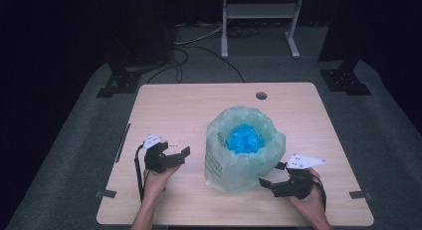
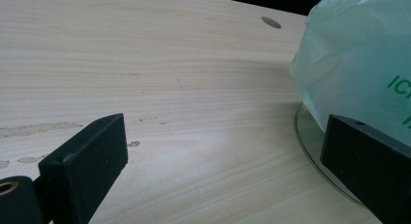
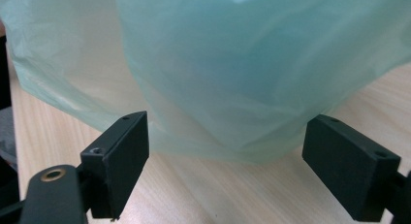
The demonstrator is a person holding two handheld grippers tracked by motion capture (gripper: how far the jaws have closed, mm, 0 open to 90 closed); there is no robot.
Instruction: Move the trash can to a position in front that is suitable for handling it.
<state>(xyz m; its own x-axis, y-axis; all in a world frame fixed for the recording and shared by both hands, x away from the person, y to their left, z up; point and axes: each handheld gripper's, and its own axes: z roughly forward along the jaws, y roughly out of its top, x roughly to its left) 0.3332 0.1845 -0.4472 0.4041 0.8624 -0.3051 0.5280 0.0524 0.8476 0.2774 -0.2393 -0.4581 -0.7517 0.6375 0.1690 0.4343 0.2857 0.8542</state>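
A pale green translucent plastic bag (image 1: 245, 155) stands on the light wooden counter (image 1: 169, 103) between the released left hand-held gripper (image 1: 180, 154) and released right hand-held gripper (image 1: 271, 176).

Thin translucent plastic bag (image 1: 244, 160) (faintly crinkled) on matt pale wooden table (image 1: 189, 105)

black tool (image 1: 171, 157), grey 3-cornered plate (image 1: 304, 162)

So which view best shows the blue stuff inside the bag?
The high view: it looks down into the open bag at the blue stuff. Both gripper views meet the bag's cloudy side, so its contents stay hidden.
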